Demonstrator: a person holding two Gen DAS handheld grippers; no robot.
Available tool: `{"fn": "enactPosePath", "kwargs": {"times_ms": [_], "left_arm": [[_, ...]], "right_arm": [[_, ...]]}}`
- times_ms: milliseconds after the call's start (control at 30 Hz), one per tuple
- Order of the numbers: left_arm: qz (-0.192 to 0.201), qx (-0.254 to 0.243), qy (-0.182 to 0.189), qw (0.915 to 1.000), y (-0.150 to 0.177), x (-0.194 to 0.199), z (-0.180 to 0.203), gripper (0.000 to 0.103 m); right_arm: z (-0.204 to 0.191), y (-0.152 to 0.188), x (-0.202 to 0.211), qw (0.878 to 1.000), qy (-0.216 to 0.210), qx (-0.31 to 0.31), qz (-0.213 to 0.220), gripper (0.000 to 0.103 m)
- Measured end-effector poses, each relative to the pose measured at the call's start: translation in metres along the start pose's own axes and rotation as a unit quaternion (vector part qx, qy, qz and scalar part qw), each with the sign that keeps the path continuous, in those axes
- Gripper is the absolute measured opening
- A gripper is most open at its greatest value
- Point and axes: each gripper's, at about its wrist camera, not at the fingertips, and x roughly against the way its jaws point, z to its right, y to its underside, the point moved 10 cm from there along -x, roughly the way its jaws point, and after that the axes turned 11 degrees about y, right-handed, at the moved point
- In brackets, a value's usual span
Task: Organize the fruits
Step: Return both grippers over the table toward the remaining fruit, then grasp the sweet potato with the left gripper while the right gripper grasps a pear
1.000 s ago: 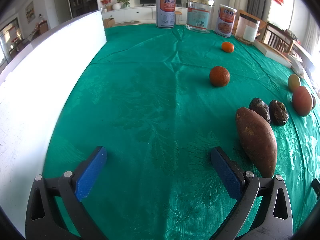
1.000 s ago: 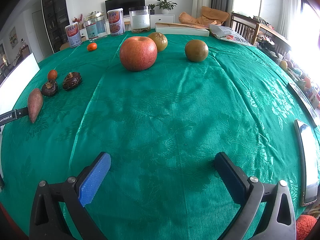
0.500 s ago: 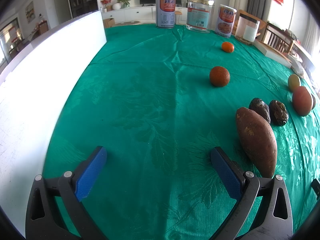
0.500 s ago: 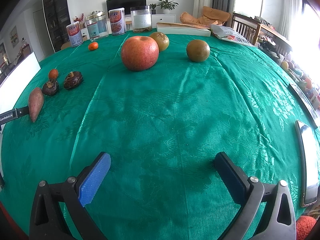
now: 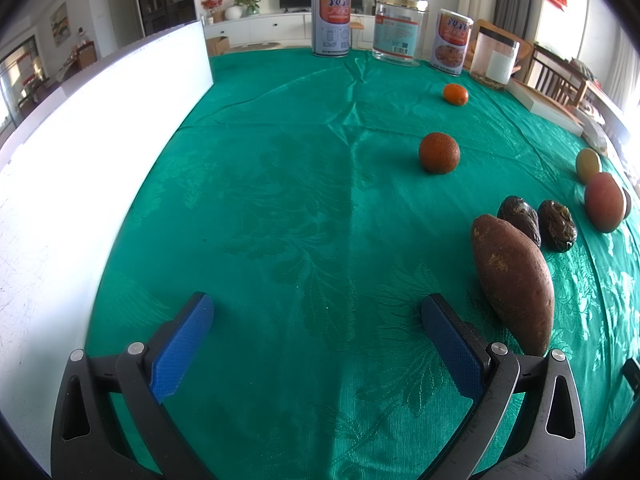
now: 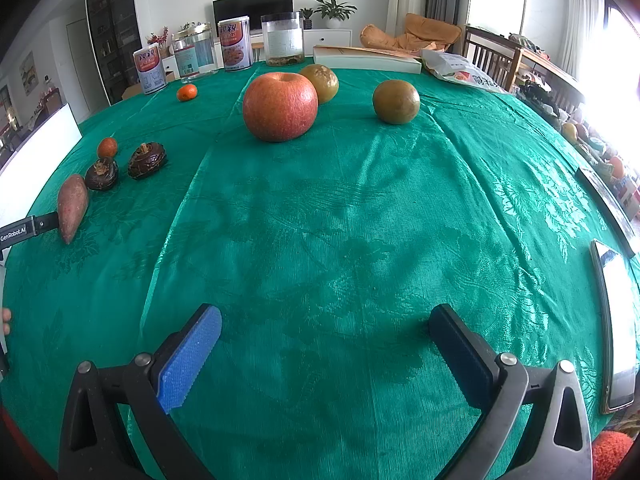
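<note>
My left gripper point(image 5: 316, 312) is open over bare green cloth, and a brown sweet potato point(image 5: 512, 280) lies just right of its right finger. Behind the potato sit two dark wrinkled fruits point(image 5: 538, 222), a dark orange point(image 5: 439, 153) and a small tangerine point(image 5: 455, 94). My right gripper point(image 6: 326, 326) is open and empty above the cloth. Well ahead of it stands a big red apple point(image 6: 280, 106), with a brownish pear point(image 6: 321, 82) behind it and another brown-green fruit point(image 6: 396, 101) to the right. The sweet potato point(image 6: 72, 206) lies far left in the right wrist view.
Tins and jars point(image 5: 396, 34) stand along the far table edge. A white board point(image 5: 80, 140) walls the left side. A flat box point(image 6: 366, 64) and a plastic bag point(image 6: 460, 70) lie at the back right. A phone point(image 6: 616, 320) rests at the right edge.
The right wrist view has crept slightly forward, so the apple and the fruits look a bit nearer. The left gripper has not moved.
</note>
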Motion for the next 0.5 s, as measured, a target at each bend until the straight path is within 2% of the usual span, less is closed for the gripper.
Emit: {"fn": "enactPosePath", "kwargs": {"times_ms": [267,400,500], "left_arm": [[-0.002,-0.003,0.002,1.0,0.002,0.001,0.001,0.103],[-0.022,-0.032,0.026,0.9989,0.016,0.009,0.01,0.103],[-0.054,-0.057,0.045,0.9959,0.028,0.014,0.022,0.103]], "right_arm": [[0.0,0.0,0.0,1.0,0.0,0.0,0.0,0.103],[-0.002,0.0,0.0,1.0,-0.001,0.001,0.0,0.103],[-0.002,0.0,0.0,1.0,-0.001,0.001,0.0,0.103]]}}
